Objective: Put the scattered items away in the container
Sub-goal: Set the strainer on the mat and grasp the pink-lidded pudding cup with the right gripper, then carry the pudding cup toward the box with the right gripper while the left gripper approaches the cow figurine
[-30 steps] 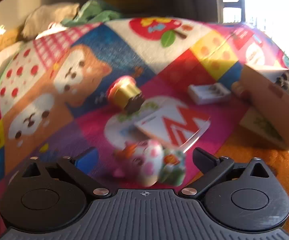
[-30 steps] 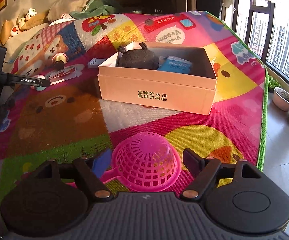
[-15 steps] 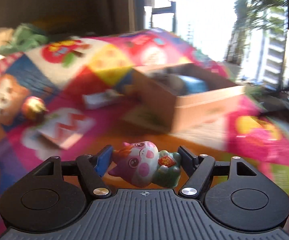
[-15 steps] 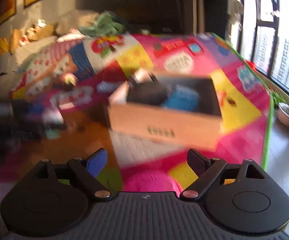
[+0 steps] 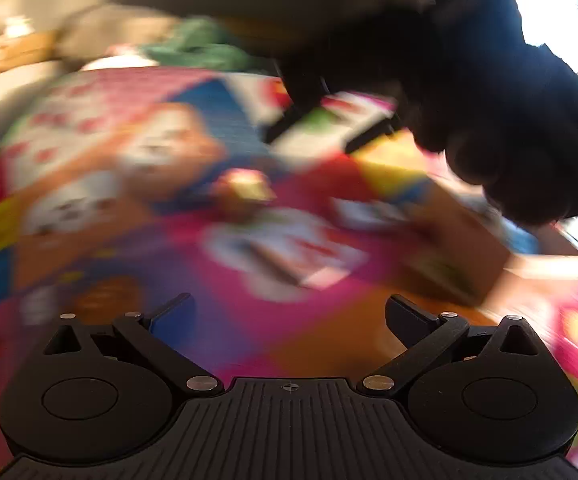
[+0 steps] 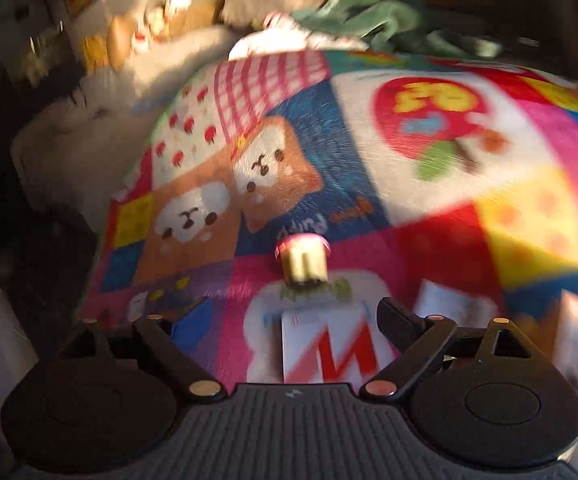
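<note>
My left gripper (image 5: pixel 289 312) hangs over the colourful play mat (image 5: pixel 149 264), its jaws opening with nothing between them. In its blurred view, the cardboard box (image 5: pixel 461 244) sits to the right. A gold and pink cupcake toy (image 5: pixel 245 188) and a white card with a red M (image 5: pixel 301 256) lie ahead. My right gripper (image 5: pixel 329 128) shows as a dark shape at the upper right. In the right wrist view, the right gripper (image 6: pixel 295 314) stands open just above the card (image 6: pixel 325 348). The cupcake toy (image 6: pixel 303 260) lies on its side beyond it.
A small white box (image 6: pixel 449 304) lies right of the card. Pillows, plush toys and a green cloth (image 6: pixel 389 20) are piled past the mat's far edge. Dark clutter lines the mat's left side (image 6: pixel 29 240). A bright window (image 5: pixel 561 8) is at the right.
The cat figurine that sat between my left fingers is gone and those jaws stand wide. My right gripper left the pink strainer and swung left over the card.
</note>
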